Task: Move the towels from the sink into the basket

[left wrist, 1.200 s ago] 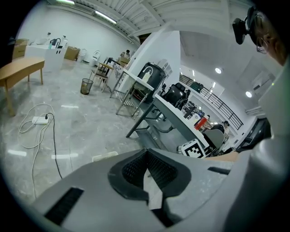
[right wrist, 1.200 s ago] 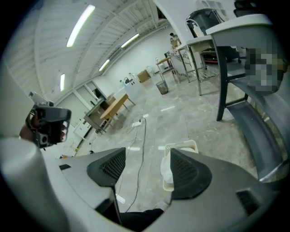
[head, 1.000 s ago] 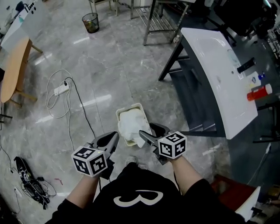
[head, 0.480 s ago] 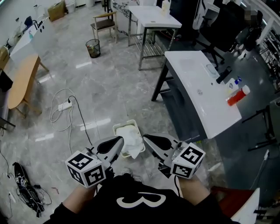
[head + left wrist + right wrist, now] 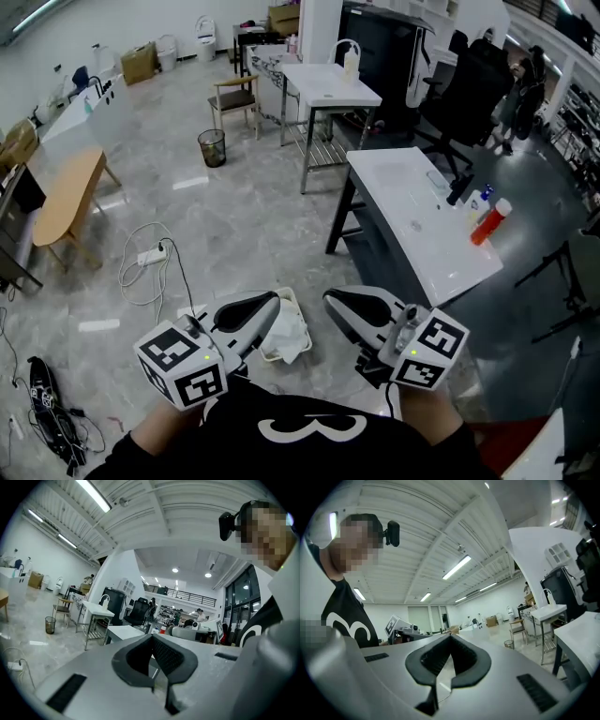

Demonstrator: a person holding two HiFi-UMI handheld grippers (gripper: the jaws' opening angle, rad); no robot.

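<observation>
White towels (image 5: pixel 284 337), cream basket (image 5: pixel 294 301), grey marbled floor (image 5: pixel 244 216).
Beside the basket, left gripper (image 5: pixel 273 303) and right gripper (image 5: pixel 330 300) are grey, patterned with black-and-white squares.

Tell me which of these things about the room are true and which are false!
1. The basket sits on the floor with white towels in it. True.
2. The right gripper holds a towel. False: its jaws are shut on nothing.
3. The left gripper has its jaws wide apart. False: they are together and empty.
4. A red bottle is on the top of the sink. True.
</observation>
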